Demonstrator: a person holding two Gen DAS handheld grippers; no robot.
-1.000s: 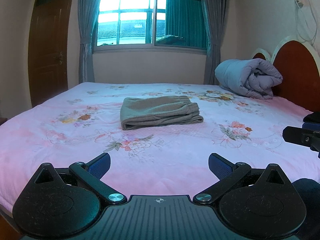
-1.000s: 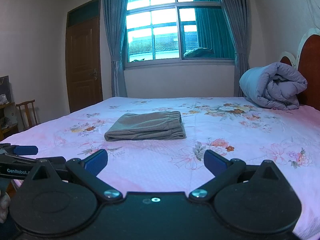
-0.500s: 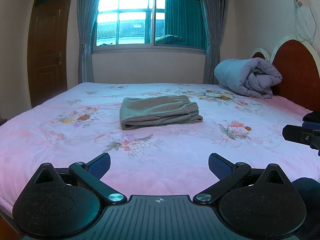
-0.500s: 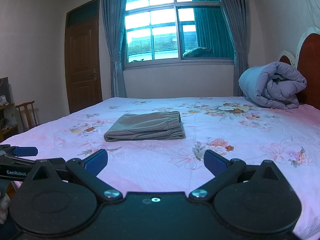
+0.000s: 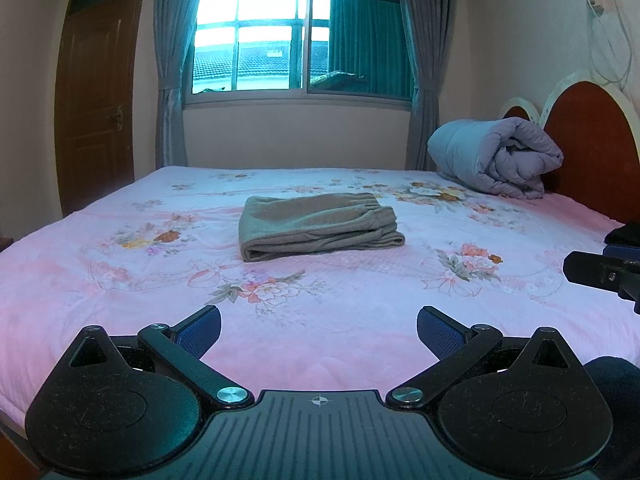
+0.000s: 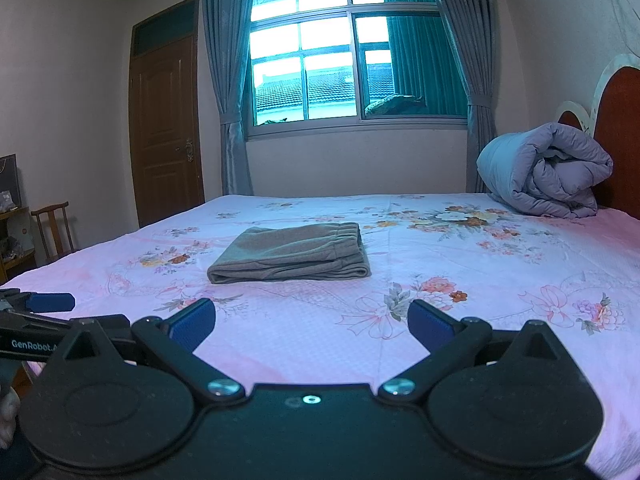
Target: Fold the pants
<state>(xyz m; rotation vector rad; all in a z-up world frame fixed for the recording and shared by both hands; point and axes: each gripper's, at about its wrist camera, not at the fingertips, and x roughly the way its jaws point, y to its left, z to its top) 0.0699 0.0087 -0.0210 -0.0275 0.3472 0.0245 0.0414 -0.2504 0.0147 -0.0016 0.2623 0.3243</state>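
Observation:
Grey-brown pants lie folded in a flat rectangular stack on the pink floral bed sheet, near the bed's middle; they also show in the right wrist view. My left gripper is open and empty, held back near the bed's front edge, well short of the pants. My right gripper is open and empty too, also near the front edge. Each gripper's side shows at the edge of the other's view.
A rolled grey-lilac duvet lies at the back right by the red headboard. A window with curtains is behind the bed, a brown door at left. A wooden chair stands left of the bed.

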